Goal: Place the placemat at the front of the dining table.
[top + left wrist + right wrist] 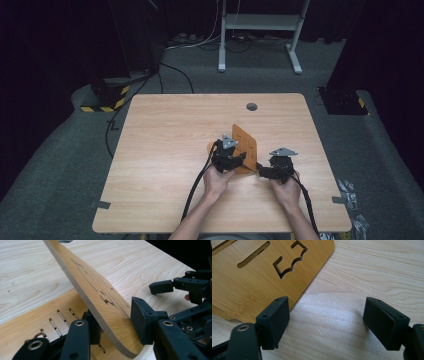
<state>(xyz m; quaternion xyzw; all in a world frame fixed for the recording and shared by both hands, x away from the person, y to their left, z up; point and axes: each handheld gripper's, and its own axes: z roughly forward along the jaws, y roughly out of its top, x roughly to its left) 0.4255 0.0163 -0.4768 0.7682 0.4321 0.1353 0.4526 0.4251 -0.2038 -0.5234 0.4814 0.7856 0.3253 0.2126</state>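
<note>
A thin bamboo board (246, 142) with slots and cut-outs stands tilted near the middle of the table. In the left gripper view this tilted board (100, 290) passes between the jaws of my left gripper (115, 322). It leans on the left jaw, and a gap remains on the other side. Under it a second slotted board (32, 320) lies flat. My left gripper (235, 161) sits at the board's near end. My right gripper (265, 170) is just to its right, and in its own view my right gripper (325, 322) is open over bare table, beside the board's rounded corner (249, 277).
The light wooden table (165, 165) has a round cable hole (251, 106) near its far edge. Black cables trail from both grippers toward the person. A white desk frame (260, 22) stands on the grey floor beyond the table.
</note>
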